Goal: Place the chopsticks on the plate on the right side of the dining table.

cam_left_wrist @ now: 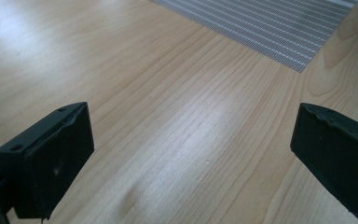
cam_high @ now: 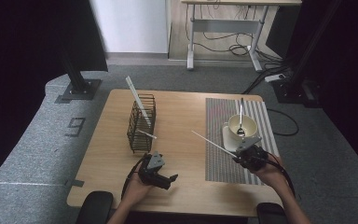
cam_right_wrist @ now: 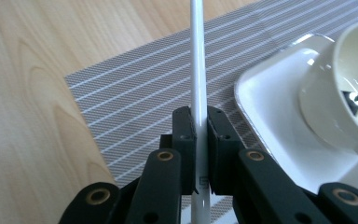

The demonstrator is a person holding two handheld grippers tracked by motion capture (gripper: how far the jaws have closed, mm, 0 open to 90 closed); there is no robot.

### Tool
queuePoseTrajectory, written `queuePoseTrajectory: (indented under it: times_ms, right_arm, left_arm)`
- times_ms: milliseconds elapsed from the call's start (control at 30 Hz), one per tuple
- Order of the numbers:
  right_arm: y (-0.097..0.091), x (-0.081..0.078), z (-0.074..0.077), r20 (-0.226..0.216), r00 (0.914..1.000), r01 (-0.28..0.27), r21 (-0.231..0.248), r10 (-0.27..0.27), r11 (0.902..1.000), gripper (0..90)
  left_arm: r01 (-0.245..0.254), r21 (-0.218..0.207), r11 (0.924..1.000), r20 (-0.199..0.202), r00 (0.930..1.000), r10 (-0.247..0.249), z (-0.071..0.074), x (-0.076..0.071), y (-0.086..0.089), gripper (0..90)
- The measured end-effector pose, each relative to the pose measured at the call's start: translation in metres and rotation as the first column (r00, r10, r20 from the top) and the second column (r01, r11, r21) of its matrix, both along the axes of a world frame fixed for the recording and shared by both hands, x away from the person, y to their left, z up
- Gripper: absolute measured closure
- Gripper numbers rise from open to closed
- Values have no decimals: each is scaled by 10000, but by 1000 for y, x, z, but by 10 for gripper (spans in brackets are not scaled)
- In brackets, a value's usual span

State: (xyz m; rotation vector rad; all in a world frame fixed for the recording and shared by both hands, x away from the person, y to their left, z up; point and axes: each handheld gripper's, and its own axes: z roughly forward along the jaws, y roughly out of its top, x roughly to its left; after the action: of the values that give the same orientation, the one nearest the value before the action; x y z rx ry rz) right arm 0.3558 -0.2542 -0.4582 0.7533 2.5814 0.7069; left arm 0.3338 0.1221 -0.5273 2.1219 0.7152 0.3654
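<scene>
two hands come in from the near edge of the wooden table, each with a gripper. the right gripper sits over the near part of the striped grey placemat, and its jaws are clamped tight on a thin white stick, which points away to the left and far over the table. in the right gripper view a small dark mark is on the stick between the jaws, too small to read. the left gripper lies low near the near edge, pointing to the right, jaws spread wide with only bare wood between them. just right of the right gripper a white cup with a spoon stands on a white tray. a "9" is marked on the grey floor at left.
</scene>
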Motion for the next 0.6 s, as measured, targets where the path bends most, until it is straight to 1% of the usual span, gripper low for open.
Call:
queuePoseTrajectory:
  times_ms: [100,167,267,433,600]
  right_arm:
    - [-6,4,0,1,9998,207,22,-207,9998,830]
    - [-11,6,0,6,9994,344,10,-344,9994,830]
    - [-16,10,-1,-4,9986,525,18,-525,9986,830]
    - [-27,16,-4,-50,9964,847,-25,-847,9964,830]
    - [-38,22,-7,-97,9938,1104,-72,-1104,9939,830]
  left_arm:
    - [-190,-29,9998,-230,9996,189,-3,1,3,0]
    - [-256,42,9997,-408,9988,257,-6,2,4,0]
    - [-300,339,9990,-591,9977,320,-11,3,3,0]
    - [-237,662,9975,-883,9957,296,-18,7,1,0]
    - [-162,1068,9941,-1302,9910,301,-22,9,-2,0]
